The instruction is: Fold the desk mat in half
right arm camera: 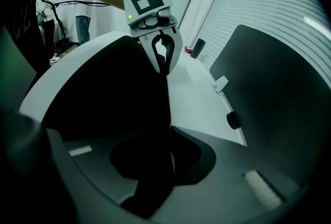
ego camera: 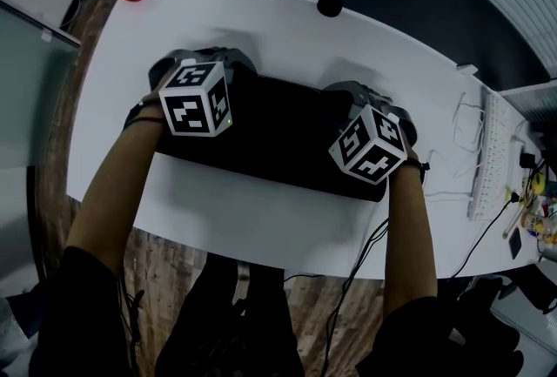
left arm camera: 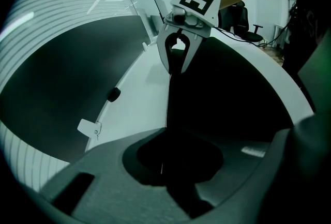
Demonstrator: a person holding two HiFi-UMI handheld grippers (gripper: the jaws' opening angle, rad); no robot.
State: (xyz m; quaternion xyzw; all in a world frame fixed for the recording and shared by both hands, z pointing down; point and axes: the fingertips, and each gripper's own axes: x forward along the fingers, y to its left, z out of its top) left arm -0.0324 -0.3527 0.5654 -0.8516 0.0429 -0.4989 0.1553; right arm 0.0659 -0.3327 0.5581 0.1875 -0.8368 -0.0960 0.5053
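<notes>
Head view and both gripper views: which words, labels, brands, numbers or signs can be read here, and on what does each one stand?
No word, brand or number can be read in any view.
Cube on the left gripper: black-and-white square markers only, no letters.
Cube on the right gripper: the same, no letters.
Keyboard: key print too small to read.
</notes>
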